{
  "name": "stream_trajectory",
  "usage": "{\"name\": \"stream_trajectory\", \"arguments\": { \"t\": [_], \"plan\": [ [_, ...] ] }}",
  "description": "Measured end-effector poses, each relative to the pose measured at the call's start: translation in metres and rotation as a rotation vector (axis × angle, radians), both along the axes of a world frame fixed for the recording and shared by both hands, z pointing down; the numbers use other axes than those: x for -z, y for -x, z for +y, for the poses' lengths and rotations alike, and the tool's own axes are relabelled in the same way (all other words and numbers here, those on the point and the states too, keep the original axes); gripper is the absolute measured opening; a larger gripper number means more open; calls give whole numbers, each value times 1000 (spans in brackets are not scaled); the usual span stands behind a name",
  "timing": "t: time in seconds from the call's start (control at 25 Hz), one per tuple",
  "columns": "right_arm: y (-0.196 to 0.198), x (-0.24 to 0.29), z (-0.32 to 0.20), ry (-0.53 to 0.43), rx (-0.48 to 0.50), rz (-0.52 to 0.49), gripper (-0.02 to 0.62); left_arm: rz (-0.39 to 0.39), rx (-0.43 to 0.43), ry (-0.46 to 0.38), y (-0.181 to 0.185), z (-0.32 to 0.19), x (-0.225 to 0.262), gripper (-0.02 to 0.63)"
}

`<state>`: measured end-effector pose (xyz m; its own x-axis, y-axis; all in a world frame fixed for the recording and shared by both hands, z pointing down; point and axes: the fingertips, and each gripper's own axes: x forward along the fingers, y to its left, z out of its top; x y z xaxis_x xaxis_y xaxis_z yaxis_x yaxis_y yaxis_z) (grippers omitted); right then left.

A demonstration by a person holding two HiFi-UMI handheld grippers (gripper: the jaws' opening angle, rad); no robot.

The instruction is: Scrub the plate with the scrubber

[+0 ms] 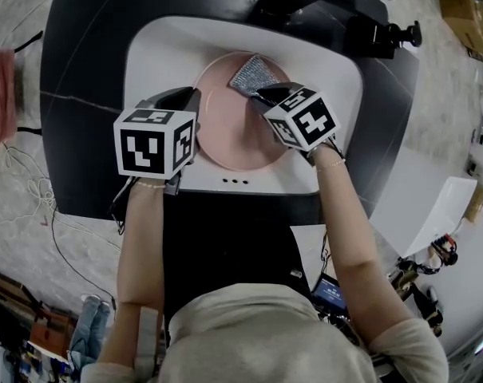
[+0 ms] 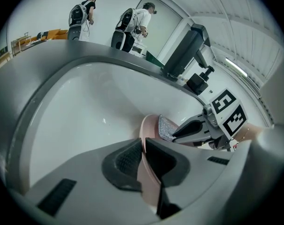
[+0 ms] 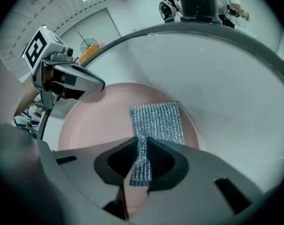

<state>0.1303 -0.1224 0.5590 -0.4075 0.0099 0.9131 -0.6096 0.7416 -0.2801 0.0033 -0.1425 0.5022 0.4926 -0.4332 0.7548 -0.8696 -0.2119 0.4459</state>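
White sink (image 1: 157,50) in black counter (image 1: 81,62) | left gripper (image 2: 142,149) clamps pink plate (image 1: 225,134) rim | right gripper (image 3: 142,146) pinches scrubber (image 3: 158,121)

Silver mesh scrubber (image 1: 253,75) rests on pink plate (image 1: 225,130).

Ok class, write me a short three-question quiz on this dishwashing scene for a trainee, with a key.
1. True or false: the left gripper is clamped on the rim of the pink plate.
2. What does the right gripper hold? A) the silver scrubber B) a fork C) nothing
3. Fill in: the plate lies in a white ____.

Key: 1 true; 2 A; 3 sink.
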Motion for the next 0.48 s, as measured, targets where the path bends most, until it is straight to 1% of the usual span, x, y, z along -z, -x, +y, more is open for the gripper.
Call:
{"name": "stream_trajectory", "arguments": {
  "t": [0.12,0.28,0.48],
  "plan": [
    [-4,0,5,24,-8,16,75,-11,-3,-2,0,0,0,40],
    [-7,1,19,78,-18,26,75,-14,-12,-9,1,-1,2,38],
    [-10,5,38,114,29,51,75,-27,-26,-16,2,-1,2,35]
  ]
}}
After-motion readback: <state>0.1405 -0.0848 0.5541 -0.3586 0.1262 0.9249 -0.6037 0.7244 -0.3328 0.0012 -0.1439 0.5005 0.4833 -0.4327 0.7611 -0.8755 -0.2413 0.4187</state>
